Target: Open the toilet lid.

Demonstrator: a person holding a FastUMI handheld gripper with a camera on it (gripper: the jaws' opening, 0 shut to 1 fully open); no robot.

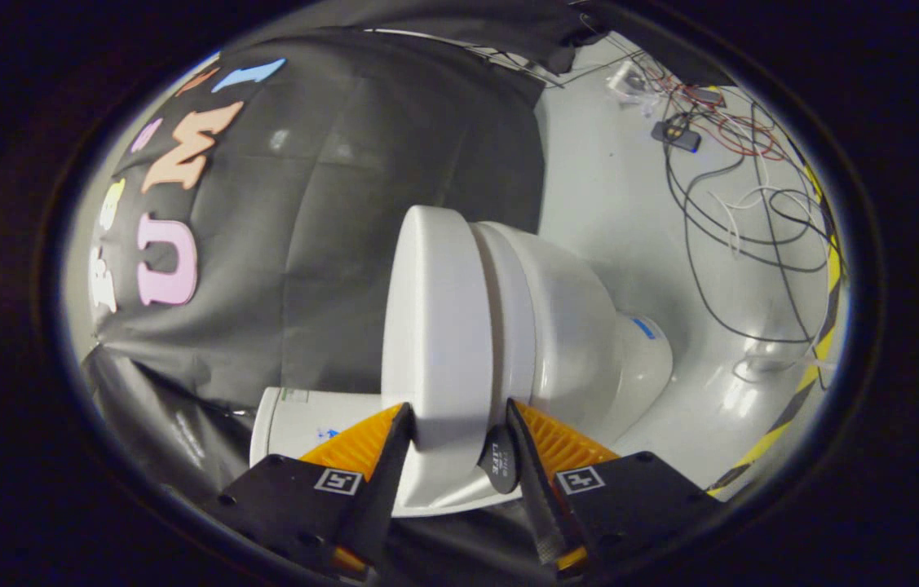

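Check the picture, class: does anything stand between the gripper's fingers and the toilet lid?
Nothing visible does. The gripper is open with the toilet lid already between its fingers, the lid's edge sitting in the gap. The bowl lies to one side of the lid, the booth's wall beyond it.

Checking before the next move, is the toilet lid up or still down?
Down. The lid lies flat against the seat over the bowl, no gap showing. The gripper is open, a finger either side of the lid's edge.
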